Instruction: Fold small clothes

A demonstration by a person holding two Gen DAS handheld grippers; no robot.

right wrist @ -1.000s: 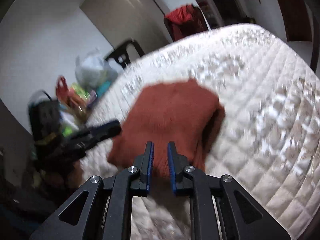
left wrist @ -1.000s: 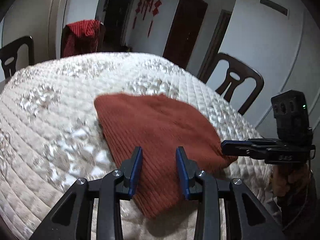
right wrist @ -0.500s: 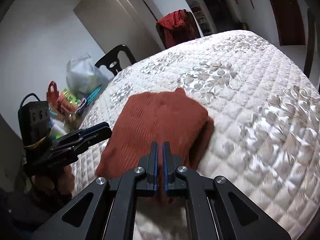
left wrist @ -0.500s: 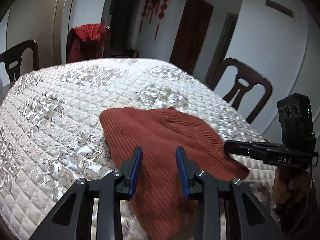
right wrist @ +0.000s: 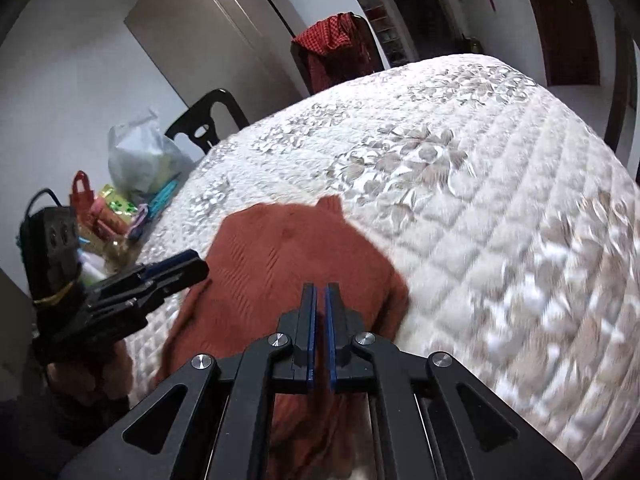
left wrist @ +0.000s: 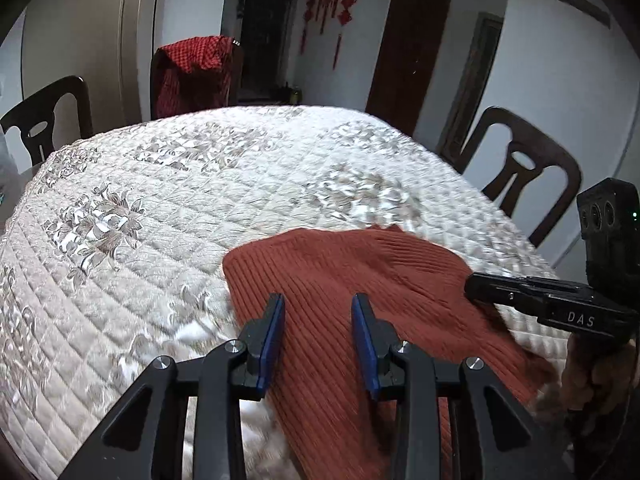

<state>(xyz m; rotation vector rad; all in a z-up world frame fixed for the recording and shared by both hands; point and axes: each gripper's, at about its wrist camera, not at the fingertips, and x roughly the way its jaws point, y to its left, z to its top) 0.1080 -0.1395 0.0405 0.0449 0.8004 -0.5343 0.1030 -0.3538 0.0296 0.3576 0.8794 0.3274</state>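
Observation:
A rust-red ribbed knit garment lies folded flat on the quilted table cover, near the front edge. My left gripper hovers over its near left part, jaws apart, nothing pinched between the blue pads. My right gripper hangs above the garment at its near right side, pads together with only a thin slit and no cloth in them. Each gripper shows in the other's view: the right gripper at the garment's right edge, the left gripper at its left edge.
Dark wooden chairs stand around the table, one draped with a red checked cloth. A plastic bag and colourful clutter sit beyond the table's left side. The quilted cover stretches far and right.
The right gripper's pads closed from a small gap to shut, with nothing in them. Both grippers drew back toward the near edge of the garment. The garment lies still.

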